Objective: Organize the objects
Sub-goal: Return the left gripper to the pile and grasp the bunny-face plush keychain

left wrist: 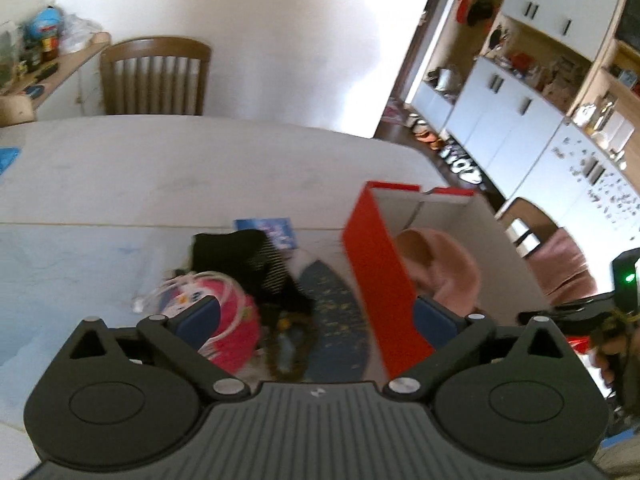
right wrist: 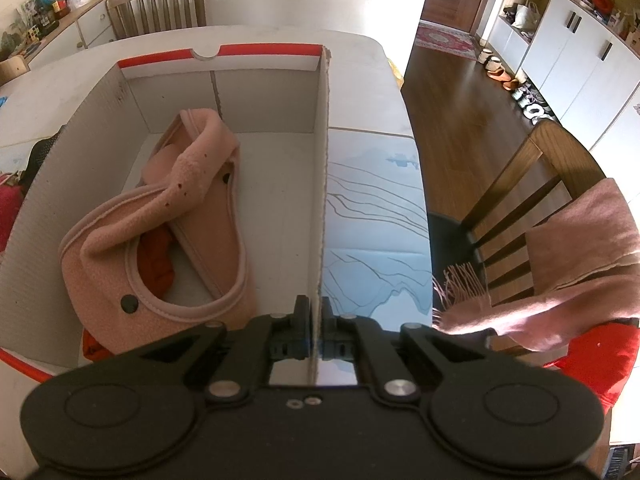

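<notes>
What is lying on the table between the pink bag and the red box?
In the left wrist view, a black garment and a dark blue speckled piece lie between the pink bag and the red box.

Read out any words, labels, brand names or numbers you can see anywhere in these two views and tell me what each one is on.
No text can be read in either view.
Blue booklet on the table: light marks, too blurred to read.
Red and white box: no print shows on its walls.
Jars and bottles on the sideboard: labels too small and blurred.
Left gripper body: a small pale mark, no letters legible.
</notes>
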`<state>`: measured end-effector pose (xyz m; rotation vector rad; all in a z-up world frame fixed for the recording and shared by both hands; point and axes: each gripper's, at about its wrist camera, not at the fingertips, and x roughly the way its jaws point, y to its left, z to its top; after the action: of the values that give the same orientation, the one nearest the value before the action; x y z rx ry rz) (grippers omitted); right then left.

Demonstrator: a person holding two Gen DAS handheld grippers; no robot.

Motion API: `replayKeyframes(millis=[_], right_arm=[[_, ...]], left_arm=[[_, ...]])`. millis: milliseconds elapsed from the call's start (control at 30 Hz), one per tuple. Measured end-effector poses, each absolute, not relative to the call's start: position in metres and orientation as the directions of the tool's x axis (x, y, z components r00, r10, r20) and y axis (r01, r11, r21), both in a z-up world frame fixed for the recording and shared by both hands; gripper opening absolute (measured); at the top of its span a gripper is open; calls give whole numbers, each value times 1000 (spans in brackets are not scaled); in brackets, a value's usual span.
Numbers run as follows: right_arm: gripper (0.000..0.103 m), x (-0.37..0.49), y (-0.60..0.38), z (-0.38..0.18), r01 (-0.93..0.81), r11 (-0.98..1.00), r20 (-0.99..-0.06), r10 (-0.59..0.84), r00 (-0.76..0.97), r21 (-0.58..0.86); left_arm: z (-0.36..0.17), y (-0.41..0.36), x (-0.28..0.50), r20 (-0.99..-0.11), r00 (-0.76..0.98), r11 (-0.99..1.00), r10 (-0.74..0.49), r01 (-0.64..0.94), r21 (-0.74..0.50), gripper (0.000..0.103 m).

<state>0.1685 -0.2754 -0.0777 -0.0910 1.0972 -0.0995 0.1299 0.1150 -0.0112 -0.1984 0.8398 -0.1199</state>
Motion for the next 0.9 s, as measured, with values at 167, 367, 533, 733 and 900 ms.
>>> replayKeyframes(millis=[167, 367, 533, 733, 900], right_arm=[[3, 169, -275, -78, 36, 992, -884, -128, 451, -125], [4, 169, -274, -78, 33, 991, -884, -131, 449, -130], [4, 168, -274, -78, 31, 991, -884, -131, 449, -131], [4, 168, -274, -78, 27, 990, -885, -135, 446, -137], [4, 168, -274, -78, 28, 990, -885, -135, 446, -137]], left_arm=[[-31, 113, 116, -763, 634, 991, -126, 51, -122, 103], [-63, 98, 107, -806, 568, 985, -168, 121, -120, 103], [-92, 82, 106, -830, 522, 977, -196, 179, -119, 103], [-129, 77, 117, -878, 459, 985, -137, 154, -73, 103], [-146, 77, 121, -880, 458, 987, -122, 150, -58, 103]])
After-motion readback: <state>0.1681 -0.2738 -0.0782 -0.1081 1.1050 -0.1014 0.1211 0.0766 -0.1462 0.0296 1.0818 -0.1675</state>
